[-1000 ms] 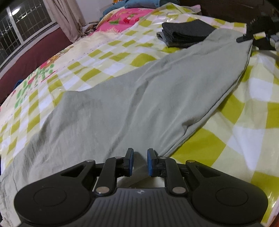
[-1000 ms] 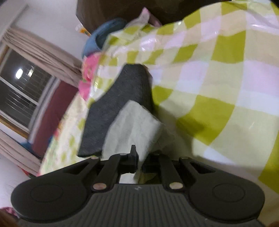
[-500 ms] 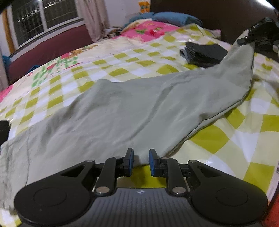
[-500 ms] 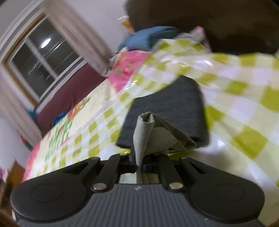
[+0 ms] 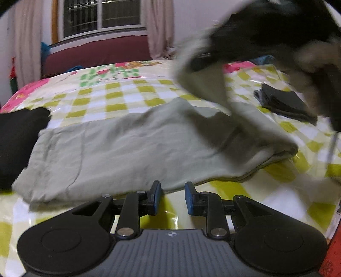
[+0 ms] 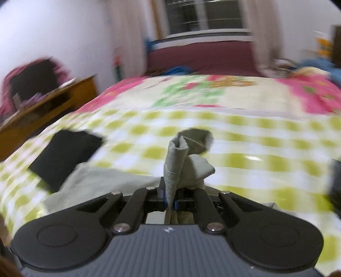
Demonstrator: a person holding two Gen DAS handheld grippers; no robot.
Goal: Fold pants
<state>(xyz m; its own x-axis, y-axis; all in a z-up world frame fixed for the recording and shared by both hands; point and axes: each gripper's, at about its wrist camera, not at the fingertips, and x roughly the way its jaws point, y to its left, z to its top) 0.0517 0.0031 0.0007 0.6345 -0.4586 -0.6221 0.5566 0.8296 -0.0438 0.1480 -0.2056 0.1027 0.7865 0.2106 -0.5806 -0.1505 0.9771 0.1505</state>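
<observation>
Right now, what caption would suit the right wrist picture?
Right gripper shut on the grey-green pants, lifting an end above the checked bedspread.

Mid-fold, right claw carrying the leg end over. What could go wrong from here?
1. The right claw pinches only a bunched tip of the grey-green pants; it may slip out mid-swing.
2. The left claw is open at the near edge, pinning nothing, so the lower layer could drag.
3. The carried leg may land on the black folded garment.

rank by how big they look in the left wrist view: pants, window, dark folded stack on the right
1. pants, far the largest, though nearest the camera.
2. window, partly cut off at the top.
3. dark folded stack, close to the window in apparent size, so that order is unsure.
</observation>
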